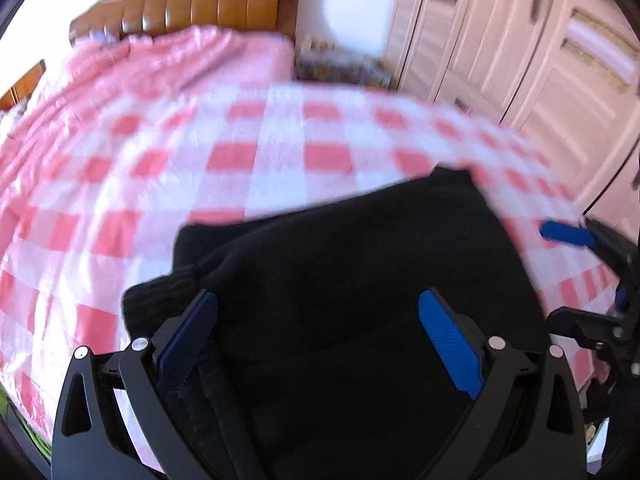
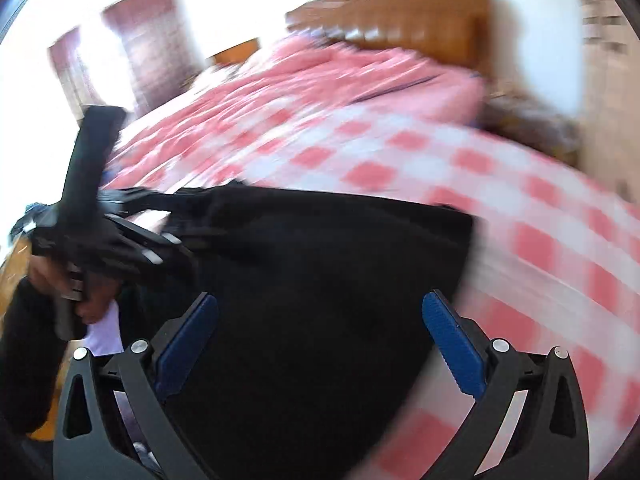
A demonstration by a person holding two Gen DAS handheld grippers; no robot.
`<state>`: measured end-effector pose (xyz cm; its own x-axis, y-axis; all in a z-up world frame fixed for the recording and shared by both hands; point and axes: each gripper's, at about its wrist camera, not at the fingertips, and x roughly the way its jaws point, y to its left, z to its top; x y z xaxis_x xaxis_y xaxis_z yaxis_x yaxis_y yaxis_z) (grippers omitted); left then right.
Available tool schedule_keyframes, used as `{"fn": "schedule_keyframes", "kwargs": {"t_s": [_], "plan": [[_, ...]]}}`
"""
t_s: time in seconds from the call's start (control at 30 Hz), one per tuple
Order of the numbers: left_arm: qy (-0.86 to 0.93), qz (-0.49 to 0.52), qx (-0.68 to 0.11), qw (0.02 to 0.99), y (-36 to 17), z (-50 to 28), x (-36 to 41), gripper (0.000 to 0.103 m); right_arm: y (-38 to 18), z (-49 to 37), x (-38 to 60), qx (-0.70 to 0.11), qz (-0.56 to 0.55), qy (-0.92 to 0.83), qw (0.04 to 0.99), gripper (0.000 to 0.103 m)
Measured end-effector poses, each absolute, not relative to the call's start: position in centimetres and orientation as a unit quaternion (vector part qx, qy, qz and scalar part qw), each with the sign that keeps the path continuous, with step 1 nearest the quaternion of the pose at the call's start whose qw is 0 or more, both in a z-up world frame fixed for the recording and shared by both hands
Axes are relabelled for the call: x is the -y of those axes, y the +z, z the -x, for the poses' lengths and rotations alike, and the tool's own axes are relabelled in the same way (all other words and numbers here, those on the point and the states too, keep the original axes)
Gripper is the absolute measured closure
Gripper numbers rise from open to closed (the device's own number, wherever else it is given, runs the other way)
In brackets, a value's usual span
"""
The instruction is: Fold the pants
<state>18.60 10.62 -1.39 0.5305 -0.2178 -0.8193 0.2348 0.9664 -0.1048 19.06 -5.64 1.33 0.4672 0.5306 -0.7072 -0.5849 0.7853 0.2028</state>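
The black pants (image 1: 340, 264) lie on the pink-checked bed cover (image 1: 280, 128) as a compact, roughly rectangular bundle, so the folding looks largely done; perhaps one last fold or a smoothing is left (blur hides the creases). Its long axis seems to run across the bed's near edge, the ribbed end toward the left. The left gripper (image 1: 328, 332) and right gripper (image 2: 332, 336) both hover above the cloth, jaws spread, gripping nothing.
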Motion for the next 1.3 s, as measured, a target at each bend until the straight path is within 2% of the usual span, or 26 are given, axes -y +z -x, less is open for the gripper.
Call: {"fn": "schedule_keyframes", "kwargs": {"t_s": [0.2,0.4,0.5,0.57,0.63,0.8,1.0,1.07,1.17,1.3], "plan": [[-0.13,-0.014,-0.471,0.872,-3.0,-18.4,-10.8,0.002,-1.9,-23.9,4.4,-0.436,0.068,0.348,0.827,0.004],[-0.138,0.019,-0.468,0.873,-3.3,-18.7,-11.6,0.002,-0.8,-25.3,6.3,-0.417,-0.031,0.375,0.828,0.004],[-0.138,0.015,-0.469,0.872,-3.3,-18.7,-11.4,0.002,-2.4,-26.9,6.2,-0.452,-0.024,0.348,0.821,0.004],[-0.139,0.016,-0.468,0.873,-3.2,-18.6,-11.5,0.002,-1.7,-26.5,6.6,-0.444,-0.032,0.34,0.828,0.004],[-0.137,0.027,-0.452,0.881,-2.5,-17.6,-11.8,0.007,0.2,-24.6,7.2,-0.427,-0.027,0.312,0.848,0.004],[-0.114,0.001,-0.383,0.917,0.5,-11.1,-12.4,0.006,2.5,-16.1,8.4,-0.371,0.041,0.248,0.894,0.004],[-0.095,-0.049,-0.394,0.913,-2.8,-7.6,-12.1,0.002,-1.0,-10.3,6.7,-0.372,0.101,0.22,0.896,0.004],[-0.096,-0.014,-0.399,0.912,-3.2,-8.0,-13.0,0.001,-1.4,-9.8,6.8,-0.354,0.104,0.209,0.906,0.004],[-0.074,-0.009,-0.399,0.914,-2.9,-7.8,-13.6,0.001,-0.8,-9.5,7.6,-0.369,0.092,0.187,0.906,0.004],[0.044,-0.096,-0.313,0.944,0.7,-3.8,-13.3,0.001,1.8,-5.8,9.2,-0.327,0.091,0.145,0.93,0.004]]}}
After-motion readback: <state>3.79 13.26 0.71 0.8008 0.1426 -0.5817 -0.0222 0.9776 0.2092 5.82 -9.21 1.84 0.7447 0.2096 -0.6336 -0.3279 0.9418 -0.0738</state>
